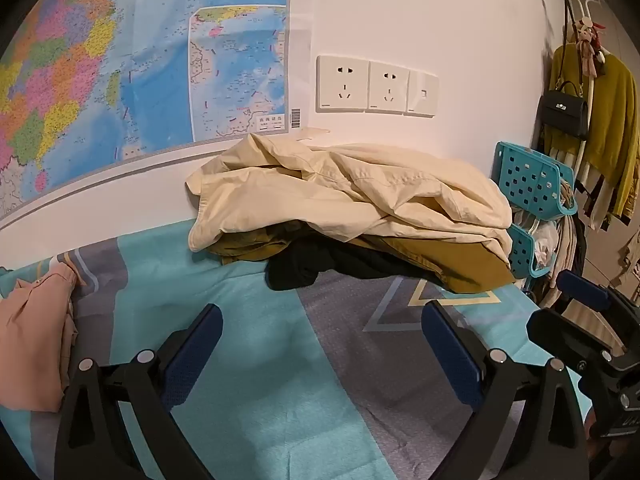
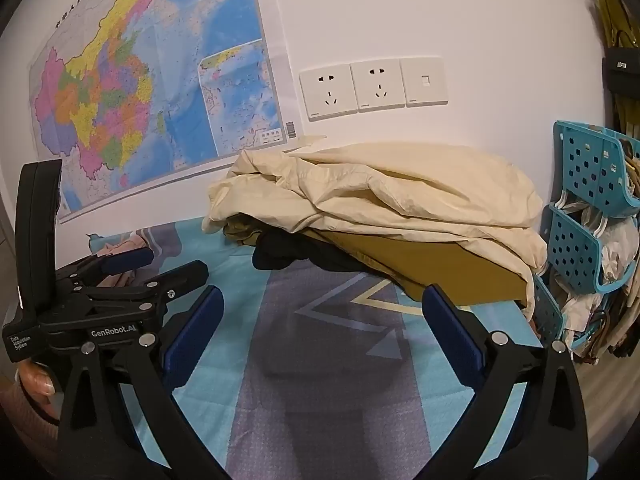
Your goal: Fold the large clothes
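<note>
Blue-padded jaws of the left gripper point(image 1: 322, 336) stand spread wide and released over a bare stretch of the teal and grey bedsheet point(image 1: 256, 380), with nothing between them; the right gripper point(image 2: 322, 320) hovers the same way, its jaws parted and holding nothing, above a grey band of the sheet printed with a pale triangle. Ahead of both pairs of jaws, past the open strip of sheet, lies the pile of clothes point(image 1: 352, 200): a cream garment point(image 2: 380, 196) crumpled on top, a mustard garment point(image 2: 440, 276) jutting out beneath it toward the right, and a black garment point(image 2: 288, 256) spilling from under the near edge. The pile backs against the white wall point(image 1: 440, 20), just below the wall sockets point(image 1: 376, 84) and the lower corner of the map point(image 1: 140, 60), so free room lies only on the near side. To the right of the jaws the bed's edge runs close to the pile, and just beyond it stand teal perforated baskets point(image 2: 592, 176) stuffed with items. From the left wrist view, a pink garment point(image 1: 32, 340) lies on the sheet to the left of the left jaws, touching neither, and a yellow-green top and a dark handbag point(image 1: 566, 110) hang on a rack at far right; the right gripper shows at that view's right edge. From the right wrist view the left gripper appears to the left of the right jaws, with a fingertip point(image 2: 38, 380) of the hand holding it visible low at the frame's edge, and only a sliver of the pink cloth shows behind it.
</note>
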Tool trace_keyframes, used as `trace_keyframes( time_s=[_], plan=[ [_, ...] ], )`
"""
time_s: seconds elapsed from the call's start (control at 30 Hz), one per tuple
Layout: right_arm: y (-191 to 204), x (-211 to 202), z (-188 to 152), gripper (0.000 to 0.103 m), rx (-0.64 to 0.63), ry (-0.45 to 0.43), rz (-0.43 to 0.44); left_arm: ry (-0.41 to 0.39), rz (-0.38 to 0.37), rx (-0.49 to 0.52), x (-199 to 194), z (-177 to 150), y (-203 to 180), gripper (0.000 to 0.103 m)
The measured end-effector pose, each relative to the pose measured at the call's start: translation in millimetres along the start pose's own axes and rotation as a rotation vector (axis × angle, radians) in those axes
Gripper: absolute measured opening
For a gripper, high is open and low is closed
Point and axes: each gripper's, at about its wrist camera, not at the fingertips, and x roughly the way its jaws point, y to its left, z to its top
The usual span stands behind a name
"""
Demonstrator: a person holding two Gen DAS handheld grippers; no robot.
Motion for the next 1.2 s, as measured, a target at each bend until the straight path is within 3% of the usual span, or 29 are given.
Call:
trace_keyframes(
  time_s=[1.2],
  plan=[
    [-4.4, 1.8, -0.9, 0.098, 0.006, 0.005, 0.000, -0.005, 0.005, -0.001, 1.3, 1.3, -0.5, 0.096]
  ],
)
